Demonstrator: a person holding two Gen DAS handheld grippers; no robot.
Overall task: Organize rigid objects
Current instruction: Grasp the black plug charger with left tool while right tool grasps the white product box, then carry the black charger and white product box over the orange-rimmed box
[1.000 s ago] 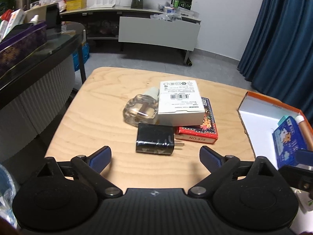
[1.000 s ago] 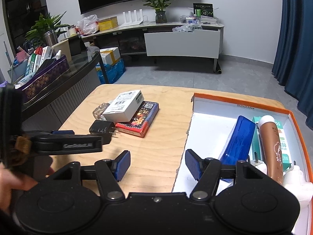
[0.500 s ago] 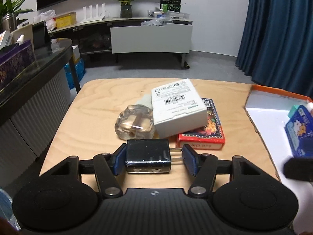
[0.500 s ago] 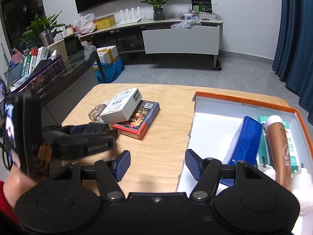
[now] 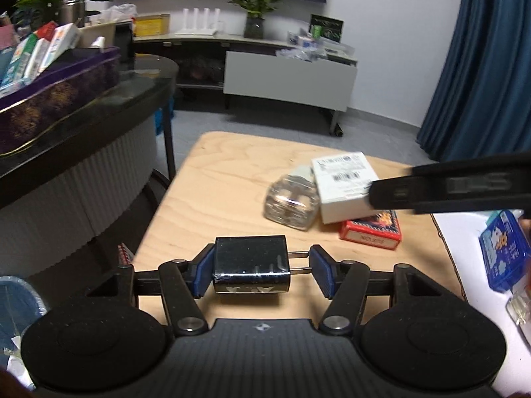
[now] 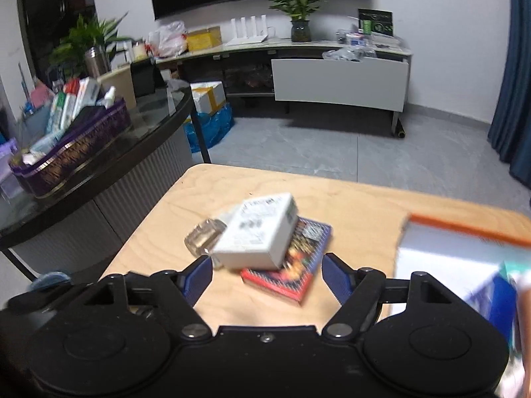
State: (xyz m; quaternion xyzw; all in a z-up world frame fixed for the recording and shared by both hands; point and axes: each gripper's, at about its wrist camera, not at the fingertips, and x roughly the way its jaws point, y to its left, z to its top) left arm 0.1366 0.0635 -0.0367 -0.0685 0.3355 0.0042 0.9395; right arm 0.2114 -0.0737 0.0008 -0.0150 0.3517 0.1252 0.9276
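Note:
My left gripper [image 5: 262,273] is shut on a black plug charger [image 5: 251,263], held a little above the wooden table [image 5: 215,195]; its right pad presses the two prongs. Beyond it lie a clear glass bottle [image 5: 289,205], a white box [image 5: 345,185] and a red card box [image 5: 371,230]. My right gripper [image 6: 267,277] is open and empty, just in front of the white box [image 6: 257,235], the red card box [image 6: 288,273] and the bottle [image 6: 200,240]. Its finger crosses the left wrist view [image 5: 448,189].
An orange-rimmed white tray [image 6: 464,232] sits at the table's right with a blue box [image 5: 504,252] in it. A dark glass counter [image 5: 99,106] with a purple basket [image 6: 73,149] stands to the left. A TV cabinet [image 6: 338,79] lines the far wall.
My left gripper has lifted the charger off the table and drawn back to the left. My right gripper has swung left from the tray to the white box and card box.

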